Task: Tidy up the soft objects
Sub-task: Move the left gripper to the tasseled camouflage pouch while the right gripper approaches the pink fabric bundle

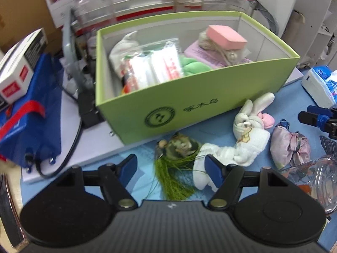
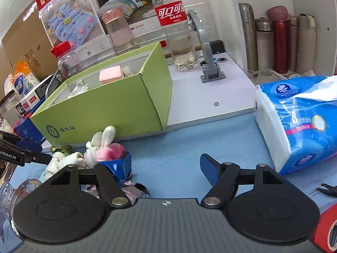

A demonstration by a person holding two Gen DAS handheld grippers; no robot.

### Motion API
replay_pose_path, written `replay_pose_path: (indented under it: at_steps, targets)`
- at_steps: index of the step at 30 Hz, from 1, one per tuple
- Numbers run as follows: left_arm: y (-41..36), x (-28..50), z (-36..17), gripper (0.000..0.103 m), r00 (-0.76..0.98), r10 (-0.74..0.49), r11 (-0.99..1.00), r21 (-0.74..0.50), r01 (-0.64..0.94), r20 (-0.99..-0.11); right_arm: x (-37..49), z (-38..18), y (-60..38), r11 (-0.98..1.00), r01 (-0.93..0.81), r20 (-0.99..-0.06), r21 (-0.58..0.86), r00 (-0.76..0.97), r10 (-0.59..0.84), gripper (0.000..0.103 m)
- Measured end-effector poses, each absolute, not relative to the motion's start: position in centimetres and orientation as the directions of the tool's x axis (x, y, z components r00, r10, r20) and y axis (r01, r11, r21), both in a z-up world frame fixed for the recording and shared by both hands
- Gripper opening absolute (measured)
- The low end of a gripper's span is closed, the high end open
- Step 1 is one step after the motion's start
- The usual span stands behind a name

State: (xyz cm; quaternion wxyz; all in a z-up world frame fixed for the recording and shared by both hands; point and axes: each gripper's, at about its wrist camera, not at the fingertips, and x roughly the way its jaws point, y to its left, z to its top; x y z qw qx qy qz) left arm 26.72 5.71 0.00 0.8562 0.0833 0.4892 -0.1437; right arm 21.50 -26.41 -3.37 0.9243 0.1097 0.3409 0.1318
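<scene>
Left wrist: claw [image 1: 170, 168] (spread) near box rim [image 1: 168, 88]

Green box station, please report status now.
Left gripper open, over tassel charm. Right gripper open, empty. Bunny outside green box. Nothing blocking.

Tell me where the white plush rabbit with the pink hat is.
The white plush rabbit lies on the blue table mat, just before the green cardboard box, between a green tasselled sachet and a pink cloth bundle.
</scene>
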Motion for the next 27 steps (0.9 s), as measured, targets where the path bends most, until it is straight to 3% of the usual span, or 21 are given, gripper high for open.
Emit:
replay_pose_path:
  at_steps: [5, 12, 16, 19, 21, 23, 27]
  targets:
    - [5.4, 28.6, -1.1, 0.072, 0.455, -0.14, 0.949, 0.011, 0.314, -0.879, 21.7, -3.0, -25.9, 0.931, -0.196, -0.591, 0.307, 0.728, 0.348, 0.059]
    - [5.8, 30.0, -2.5, 0.077, 0.397, -0.199, 0.949, -0.074, 0.307, -0.896, 21.7, -2.8, -25.9, 0.935, -0.189, -0.592, 0.3, 0.732, 0.338, 0.059]
    - [7.9, 29.8, -3.0, 0.103, 0.412, -0.148, 0.973, -0.058, 0.224, -0.899, 21.4, -2.5, -26.3, 0.939, -0.183, -0.588, 0.293, 0.74, 0.328, 0.059]
    - [11.0, 29.0, -3.1, 0.102, 0.421, -0.139, 0.985, -0.084, 0.148, -0.896, 21.2, -2.5, -26.7, 0.94, -0.179, -0.586, 0.291, 0.743, 0.323, 0.059]
    - [13.2, 28.4, -3.3, 0.102, 0.459, -0.006, 0.998, 0.026, 0.064, -0.888, 21.2, -2.5, -26.9, 0.939, -0.178, -0.585, 0.295, 0.744, 0.324, 0.059]
    - [15.6, 28.1, -3.6, 0.102, 0.447, 0.049, 0.998, 0.059, 0.007, -0.893, 21.2, -2.6, -27.0, 0.937, -0.179, -0.584, 0.301, 0.742, 0.329, 0.059]
    - [19.2, 27.0, -2.3, 0.102, 0.465, -0.029, 0.997, -0.057, -0.046, -0.885, 21.3, -2.3, -26.5, 0.937, -0.188, -0.584, 0.294, 0.741, 0.332, 0.059]
